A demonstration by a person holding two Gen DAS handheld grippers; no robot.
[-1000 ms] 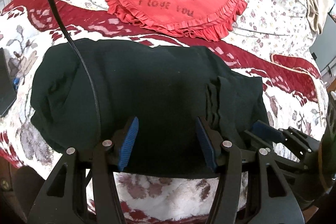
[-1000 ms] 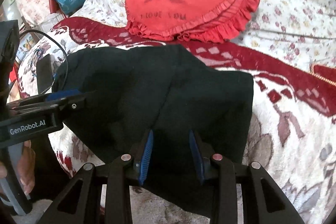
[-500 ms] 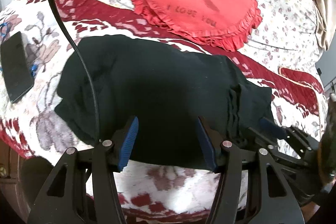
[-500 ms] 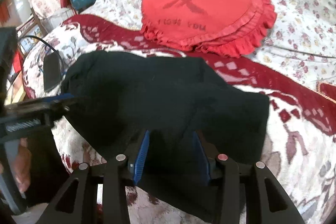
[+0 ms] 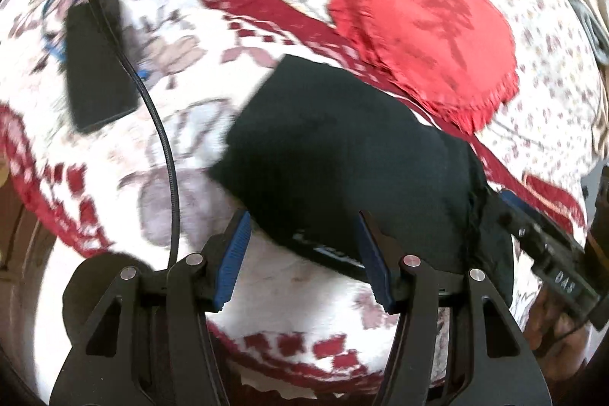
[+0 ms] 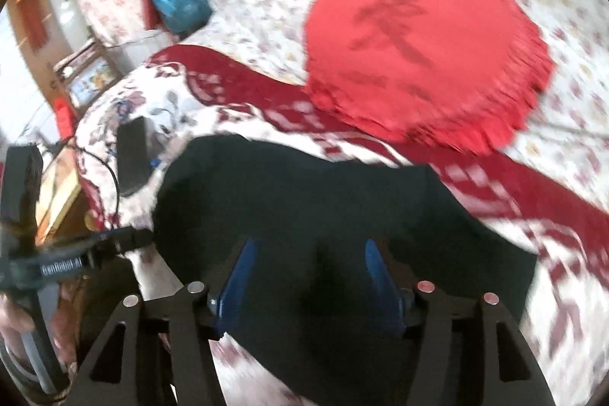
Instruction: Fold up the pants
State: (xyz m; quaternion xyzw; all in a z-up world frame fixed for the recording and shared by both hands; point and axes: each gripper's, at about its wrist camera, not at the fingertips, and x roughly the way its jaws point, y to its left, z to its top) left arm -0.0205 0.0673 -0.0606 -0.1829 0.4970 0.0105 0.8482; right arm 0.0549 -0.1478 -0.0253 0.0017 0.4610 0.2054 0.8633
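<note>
The black pants [image 5: 342, 170] lie folded into a thick bundle on the floral bed cover [image 5: 182, 124]. My left gripper [image 5: 304, 253] is open, its blue pads just at the bundle's near edge, above the cloth. My right gripper [image 6: 312, 276] is open, with the dark cloth [image 6: 323, 215] lying between and under its pads. The right gripper also shows in the left wrist view [image 5: 540, 238] at the bundle's right end. The left gripper shows at the left edge of the right wrist view [image 6: 76, 253].
A red heart-shaped cushion [image 5: 426, 25] lies behind the pants. A black phone [image 5: 95, 63] and a black cable [image 5: 160, 124] lie on the cover at left. The bed's near edge is just below the grippers. Boxes and a blue bag [image 6: 182, 6] stand beside the bed.
Both grippers have pulled back and swung left, so the pants sit further right and smaller in the left view. The right gripper's jaws have widened. The pants bundle itself stays put.
</note>
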